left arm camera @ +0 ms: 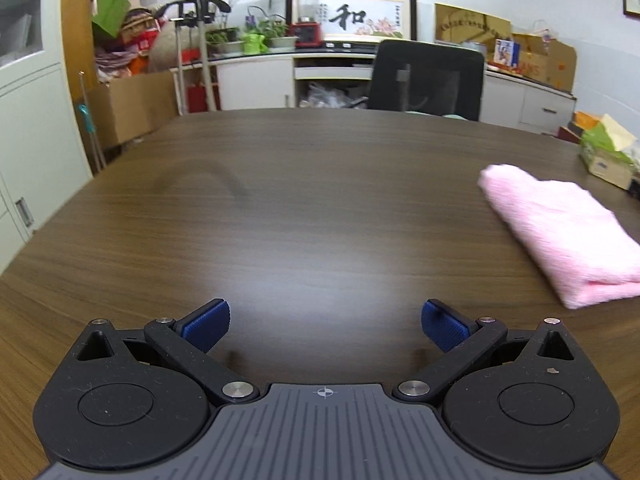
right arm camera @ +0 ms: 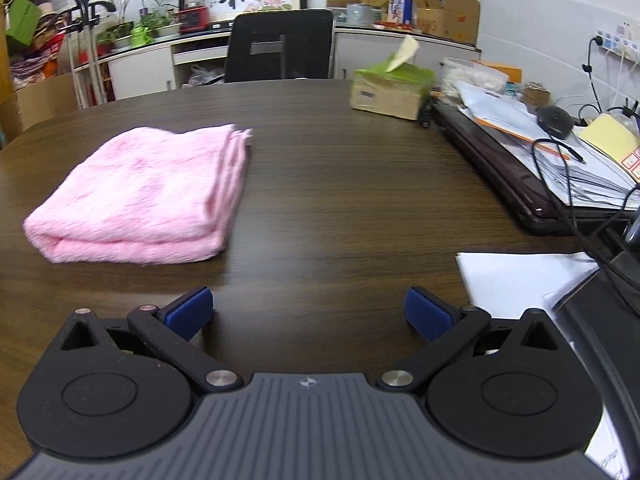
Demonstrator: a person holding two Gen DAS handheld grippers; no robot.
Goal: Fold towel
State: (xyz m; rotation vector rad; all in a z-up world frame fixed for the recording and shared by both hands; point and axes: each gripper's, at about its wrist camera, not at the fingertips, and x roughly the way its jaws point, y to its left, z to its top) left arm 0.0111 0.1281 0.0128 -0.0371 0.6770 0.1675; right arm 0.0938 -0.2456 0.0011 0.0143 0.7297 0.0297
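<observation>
A pink fluffy towel [right arm camera: 144,192] lies folded in several layers on the dark wooden table [right arm camera: 340,184]. In the left wrist view the towel [left arm camera: 560,232] lies at the right edge of the frame. My left gripper [left arm camera: 325,322] is open and empty, above bare table to the left of the towel. My right gripper [right arm camera: 309,312] is open and empty, above the table just in front of and to the right of the towel. Neither gripper touches the towel.
A green tissue box [right arm camera: 390,88] stands on the table behind the towel. Stacked papers, a dark folder and cables [right arm camera: 552,160] crowd the table's right side, with a white sheet [right arm camera: 516,280] near my right gripper. A black office chair [right arm camera: 280,46] stands at the far edge.
</observation>
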